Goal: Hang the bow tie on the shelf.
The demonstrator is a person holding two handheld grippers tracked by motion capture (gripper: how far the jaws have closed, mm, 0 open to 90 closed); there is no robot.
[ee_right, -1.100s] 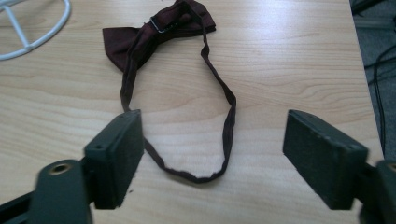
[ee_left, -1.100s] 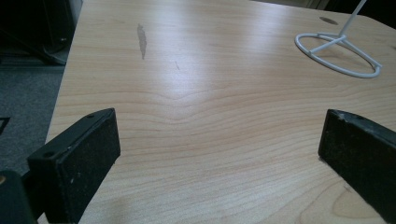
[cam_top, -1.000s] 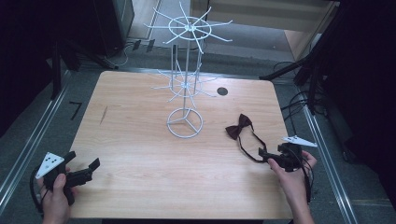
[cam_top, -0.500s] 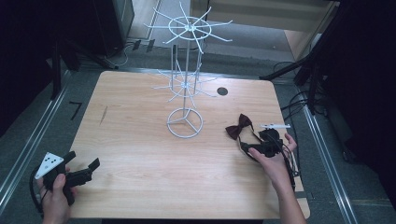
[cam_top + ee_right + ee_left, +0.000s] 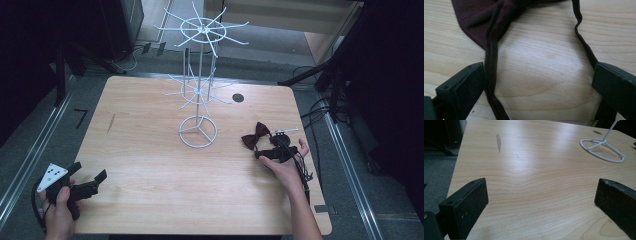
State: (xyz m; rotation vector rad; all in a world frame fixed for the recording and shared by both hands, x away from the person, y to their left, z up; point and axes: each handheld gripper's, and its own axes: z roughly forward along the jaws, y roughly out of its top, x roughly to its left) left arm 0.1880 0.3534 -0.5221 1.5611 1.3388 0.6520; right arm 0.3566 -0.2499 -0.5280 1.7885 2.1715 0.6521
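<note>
A dark red bow tie (image 5: 256,136) lies on the wooden table (image 5: 150,165) at the right, its thin strap looping toward the person. My right gripper (image 5: 261,151) hovers low over that strap, and its jaws have just been opening. In the right gripper view the bow tie (image 5: 489,17) is at the top left, and the strap (image 5: 490,75) runs down just inside the left jaw and past the right one. The right gripper (image 5: 537,75) is open and its pads press on nothing. My left gripper (image 5: 90,172) rests open at the front left corner, with bare wood between the jaws (image 5: 541,192).
A white wire display stand (image 5: 200,100) with two tiers of spoked hooks rises from a ring base at the table's middle; the ring (image 5: 582,143) lies ahead of the left gripper. A dark round hole (image 5: 238,98) sits near the back edge. Cables trail off the right side.
The right hand has moved left and a little down from the table's right edge, bringing its gripper onto the bow tie's strap. The left hand has stayed put.
</note>
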